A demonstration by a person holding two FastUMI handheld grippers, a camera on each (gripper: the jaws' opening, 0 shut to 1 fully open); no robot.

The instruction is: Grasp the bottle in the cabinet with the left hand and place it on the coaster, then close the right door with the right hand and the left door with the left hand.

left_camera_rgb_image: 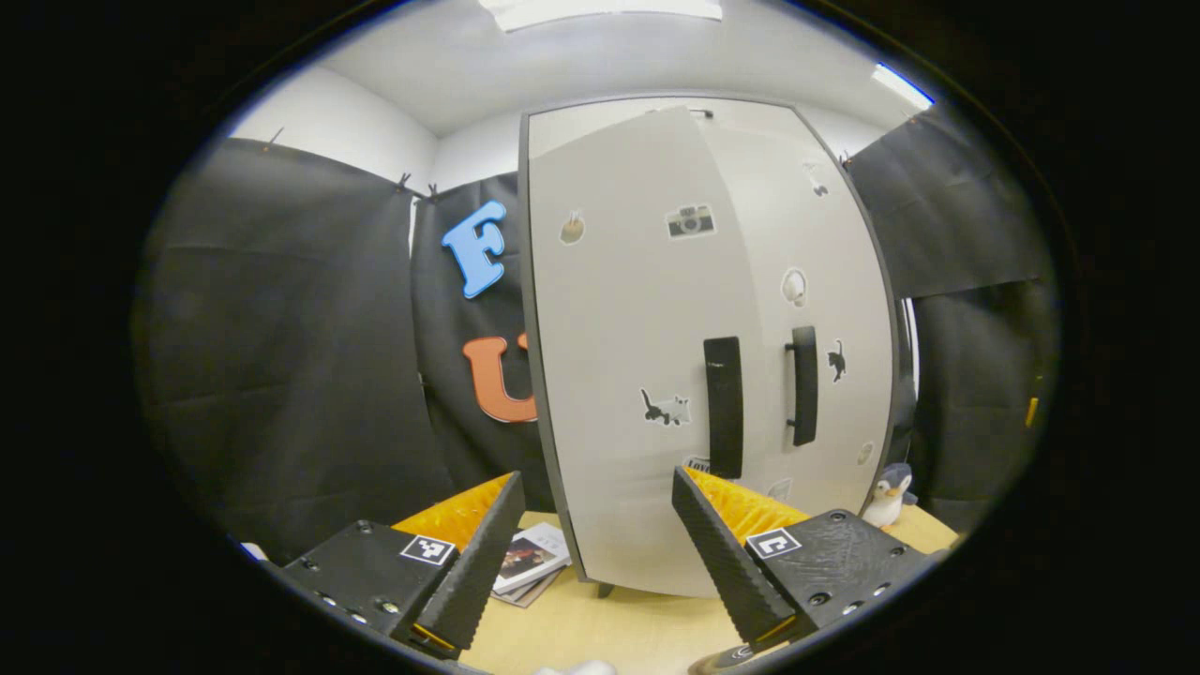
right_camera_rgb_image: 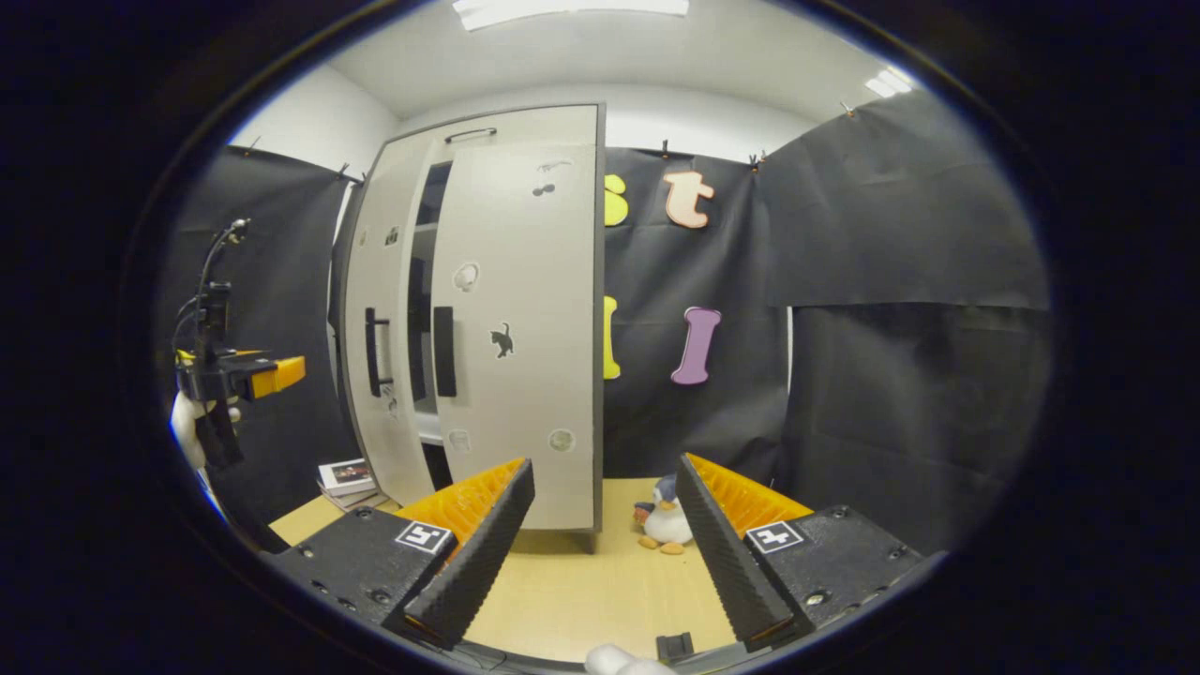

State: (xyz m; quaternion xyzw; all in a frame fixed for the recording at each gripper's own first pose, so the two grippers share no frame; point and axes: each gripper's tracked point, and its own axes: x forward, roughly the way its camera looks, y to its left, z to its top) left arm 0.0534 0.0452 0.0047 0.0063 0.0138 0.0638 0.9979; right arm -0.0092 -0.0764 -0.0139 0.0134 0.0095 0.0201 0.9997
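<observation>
two doors front the pale cabinet (left_camera_rgb_image: 656,309) standing on the wooden desk (left_camera_rgb_image: 619,628), and both are nearly shut. in the right gripper view a narrow dark gap runs between the left door (right_camera_rgb_image: 380,319) and the right door (right_camera_rgb_image: 525,319), with a shelf edge just visible inside it; the bottle cannot be made out through the gap. each door carries a dark upright handle, the left handle (left_camera_rgb_image: 723,408) and the right handle (left_camera_rgb_image: 803,385) close beside each other at the meeting edges. small stickers dot both doors.

the left gripper (left_camera_rgb_image: 595,553) hangs in front of the left door, spread wide and holding nothing. the right gripper (right_camera_rgb_image: 605,553) is also spread wide and empty, facing the right door's outer edge and the desk below. a toy penguin (right_camera_rgb_image: 664,517) sits on the desk just right of the cabinet, and a stack of booklets (left_camera_rgb_image: 532,561) lies by its left foot.
</observation>
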